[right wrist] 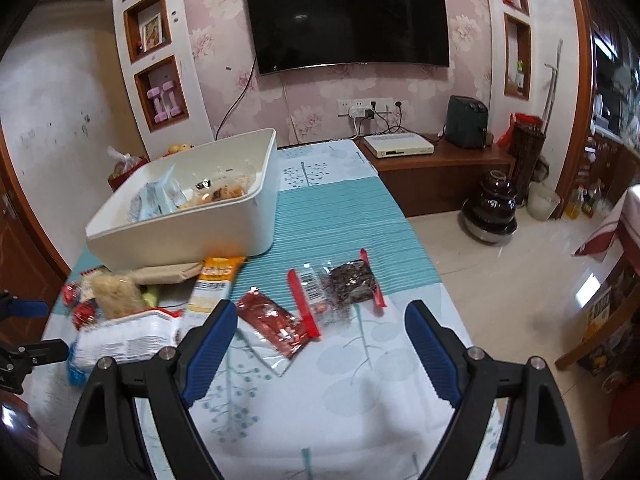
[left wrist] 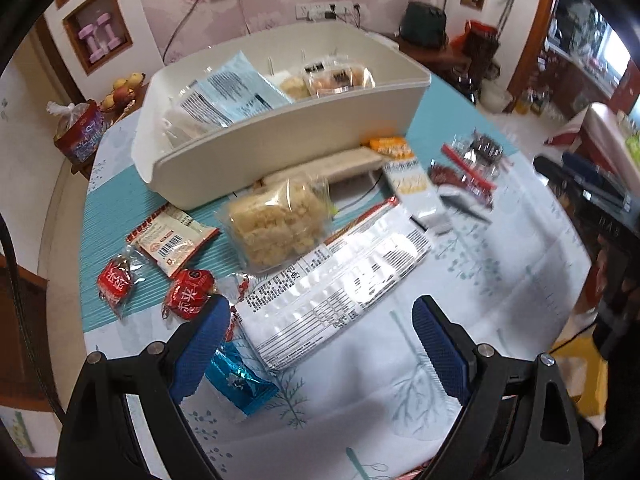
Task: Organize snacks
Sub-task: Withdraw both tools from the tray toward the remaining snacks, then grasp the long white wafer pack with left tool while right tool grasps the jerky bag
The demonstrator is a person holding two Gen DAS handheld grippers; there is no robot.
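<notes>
I find both tongs open and empty. My left gripper point(left wrist: 320, 344) hangs over the near-left part of the table point(left wrist: 500, 280), its jaws wide to either side of the near end of the big white pack point(left wrist: 336, 276), pads clear of it. I judge that spread suits the pack's width, so this is likely the next pick.

My right gripper point(right wrist: 320, 348) stands over the table's right side, jaws apart above bare cloth, the red pack point(right wrist: 276, 326) just beyond its left finger. Nothing is between the pads.

The bin point(left wrist: 280, 136) sits at the far-left end of the table, and it already holds a blue pack point(left wrist: 236, 92) and clear-wrapped pastries point(left wrist: 340, 76), so the sorting is partly done. The loose snacks lie in front of the bin's near wall, within easy reach of it: a crumble cake point(left wrist: 276, 220), two red sweets point(left wrist: 152, 284), a red-and-white sachet point(left wrist: 172, 240) and a blue sweet point(left wrist: 240, 380) near the front edge. An orange pack point(right wrist: 216, 284) leans against the bin wall. A dark zip bag point(right wrist: 352, 284) lies toward the right edge.

Risk: the white pack is glossy and overlaps the cake, which may drag.
</notes>
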